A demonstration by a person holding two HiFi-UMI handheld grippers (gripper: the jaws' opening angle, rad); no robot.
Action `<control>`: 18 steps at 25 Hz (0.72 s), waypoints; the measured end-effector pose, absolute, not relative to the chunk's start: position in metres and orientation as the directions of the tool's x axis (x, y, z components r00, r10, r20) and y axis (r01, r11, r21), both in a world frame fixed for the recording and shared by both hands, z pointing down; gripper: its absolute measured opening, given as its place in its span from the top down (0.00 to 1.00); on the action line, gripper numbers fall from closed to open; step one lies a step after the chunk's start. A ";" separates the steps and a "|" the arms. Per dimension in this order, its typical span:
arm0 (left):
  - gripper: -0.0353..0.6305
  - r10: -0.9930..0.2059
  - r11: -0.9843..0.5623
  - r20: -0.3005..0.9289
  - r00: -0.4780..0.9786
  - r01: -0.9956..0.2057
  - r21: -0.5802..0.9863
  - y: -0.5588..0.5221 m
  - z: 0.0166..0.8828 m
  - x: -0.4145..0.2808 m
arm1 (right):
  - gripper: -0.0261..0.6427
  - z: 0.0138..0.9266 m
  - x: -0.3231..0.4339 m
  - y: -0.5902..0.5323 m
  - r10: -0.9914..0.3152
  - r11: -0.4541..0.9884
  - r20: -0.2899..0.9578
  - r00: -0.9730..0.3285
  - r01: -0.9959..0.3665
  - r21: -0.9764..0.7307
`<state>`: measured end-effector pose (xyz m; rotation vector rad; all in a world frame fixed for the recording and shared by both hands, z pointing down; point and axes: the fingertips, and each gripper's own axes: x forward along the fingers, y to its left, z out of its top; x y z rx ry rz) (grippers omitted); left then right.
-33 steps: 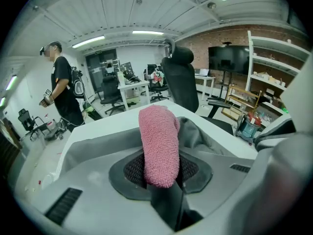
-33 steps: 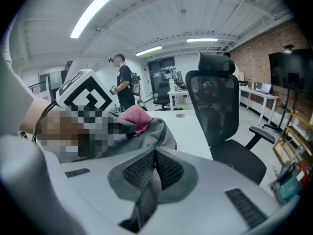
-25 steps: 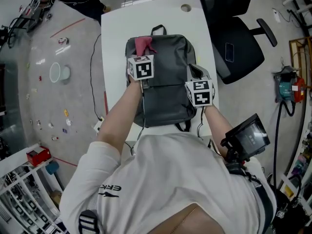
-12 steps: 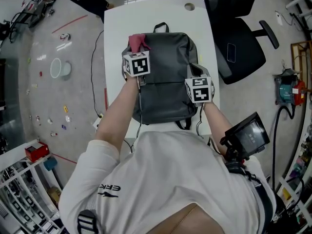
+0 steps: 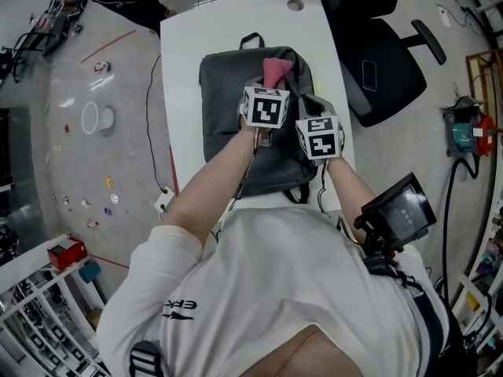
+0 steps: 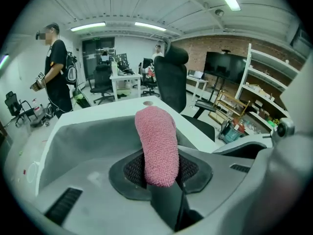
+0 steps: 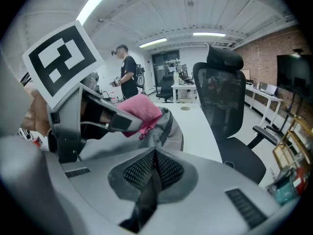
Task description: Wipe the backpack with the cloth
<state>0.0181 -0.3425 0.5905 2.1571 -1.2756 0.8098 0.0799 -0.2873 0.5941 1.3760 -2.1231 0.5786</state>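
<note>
A dark grey backpack (image 5: 228,93) lies flat on the white table (image 5: 181,38), handle at the far end. My left gripper (image 5: 270,85) is shut on a pink cloth (image 5: 275,71), which rests on the backpack's upper right part. In the left gripper view the cloth (image 6: 157,146) stands up between the jaws, over the grey backpack (image 6: 83,141). My right gripper (image 5: 314,110) sits at the backpack's right edge, just beside the left one. Its jaws (image 7: 154,163) are shut with nothing between them. The right gripper view also catches the cloth (image 7: 141,111).
A black office chair (image 5: 377,53) stands close against the table's right side. The table has a round cable hole (image 5: 295,5) at its far end. A person (image 6: 56,67) stands beyond the table to the left. Cables and small items lie on the floor (image 5: 86,116) left.
My left gripper has carried the cloth from the backpack's upper left corner across to its upper right. The right gripper has stayed at the right edge.
</note>
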 end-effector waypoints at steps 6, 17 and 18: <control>0.80 -0.540 -0.403 0.777 0.323 -0.910 0.098 -0.336 0.628 0.008 | 0.96 0.598 0.081 -0.283 -0.680 0.394 0.653 -0.333 -0.917 -0.057; 0.80 -0.590 -0.231 0.790 0.168 -0.972 0.034 -0.333 0.626 -0.088 | 0.96 0.596 0.072 -0.279 -0.668 0.429 0.657 -0.350 -0.902 -0.045; 0.80 -0.593 -0.213 0.790 0.155 -0.977 0.031 -0.332 0.625 -0.098 | 0.96 0.596 0.070 -0.279 -0.666 0.432 0.658 -0.351 -0.901 -0.044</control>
